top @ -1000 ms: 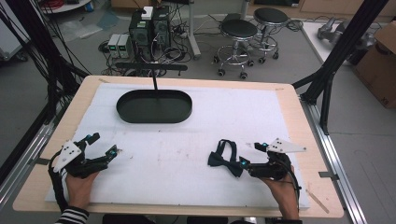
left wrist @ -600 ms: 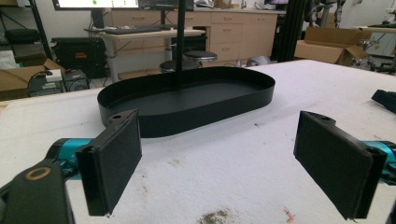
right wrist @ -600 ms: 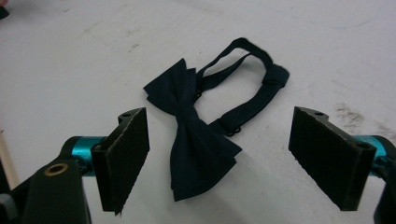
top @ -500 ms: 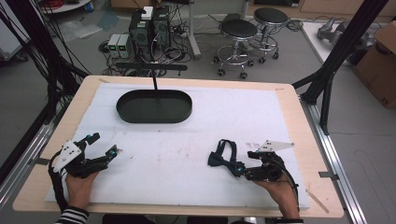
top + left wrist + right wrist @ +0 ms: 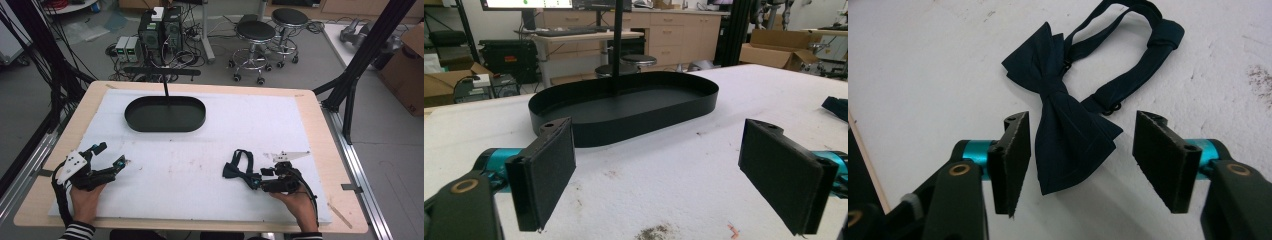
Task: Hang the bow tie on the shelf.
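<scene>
Right gripper fingers closing around a bow tie's wing, not yet touching, left gripper fingers wide apart, empty, facing a black tray.

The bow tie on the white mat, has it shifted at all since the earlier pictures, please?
No. The bow tie lies at the same spot on the white mat, equally far from the black tray; the right tongs have been closing around it.

The high view looks forward and down from above the near edge of the table, taking in the tray at the far side. The left gripper view sits low, facing that tray closely. The right gripper view looks down, apparently steeply, close on the bow tie, which lies right of the tray in the high view.
</scene>
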`<state>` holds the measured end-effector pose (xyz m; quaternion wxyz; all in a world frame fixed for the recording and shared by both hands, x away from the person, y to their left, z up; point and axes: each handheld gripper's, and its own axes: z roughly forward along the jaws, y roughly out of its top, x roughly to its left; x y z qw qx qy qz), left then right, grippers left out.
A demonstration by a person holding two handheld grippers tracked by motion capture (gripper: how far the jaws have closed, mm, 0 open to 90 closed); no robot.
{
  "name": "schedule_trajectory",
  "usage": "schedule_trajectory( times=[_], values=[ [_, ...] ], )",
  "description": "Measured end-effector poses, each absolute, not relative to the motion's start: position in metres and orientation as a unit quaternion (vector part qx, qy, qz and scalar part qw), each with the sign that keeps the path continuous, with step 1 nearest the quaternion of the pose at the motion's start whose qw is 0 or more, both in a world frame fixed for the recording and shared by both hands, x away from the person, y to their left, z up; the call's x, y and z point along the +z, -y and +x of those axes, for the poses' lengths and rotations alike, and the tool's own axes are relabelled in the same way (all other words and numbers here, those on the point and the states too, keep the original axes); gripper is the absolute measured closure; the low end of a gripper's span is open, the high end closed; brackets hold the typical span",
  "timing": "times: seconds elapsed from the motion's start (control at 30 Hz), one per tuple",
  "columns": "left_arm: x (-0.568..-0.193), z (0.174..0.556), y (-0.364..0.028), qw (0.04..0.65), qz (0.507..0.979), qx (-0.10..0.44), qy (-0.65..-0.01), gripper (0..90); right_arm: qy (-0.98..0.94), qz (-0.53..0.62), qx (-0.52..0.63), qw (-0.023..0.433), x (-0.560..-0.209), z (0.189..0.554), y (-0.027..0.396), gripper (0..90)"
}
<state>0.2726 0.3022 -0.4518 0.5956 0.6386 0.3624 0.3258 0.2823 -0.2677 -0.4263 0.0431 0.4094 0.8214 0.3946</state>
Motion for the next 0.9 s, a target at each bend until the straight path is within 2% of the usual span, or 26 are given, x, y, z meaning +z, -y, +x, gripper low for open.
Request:
schedule_trajectory(
  times=[0.43,0.5,0.53,0.6,0.83,0.9],
  values=[
    [-0.4518,0.2727,-0.3024,0.595,0.639,0.326,-0.363,15.4,-0.824,0.418,0.382,0.028,-0.4321,0.2879,0.2664,51.6],
    [-0.4518,0.2728,-0.3023,0.595,0.638,0.326,-0.363,15.4,-0.826,0.418,0.377,0.024,-0.4334,0.2889,0.2655,54.9],
    [-0.4518,0.2728,-0.3025,0.595,0.639,0.325,-0.363,15.4,-0.828,0.417,0.373,0.021,-0.4340,0.2891,0.2648,60.9],
    [-0.4518,0.2728,-0.3025,0.595,0.639,0.325,-0.364,15.4,-0.831,0.415,0.369,0.021,-0.4339,0.2885,0.2636,65.0],
    [-0.4518,0.2728,-0.3024,0.595,0.639,0.326,-0.364,15.5,-0.838,0.411,0.359,0.023,-0.4356,0.2882,0.2607,68.1],
    [-0.4518,0.2727,-0.3024,0.594,0.639,0.326,-0.363,15.5,-0.838,0.414,0.356,0.020,-0.4352,0.2885,0.2604,74.7]
  ],
)
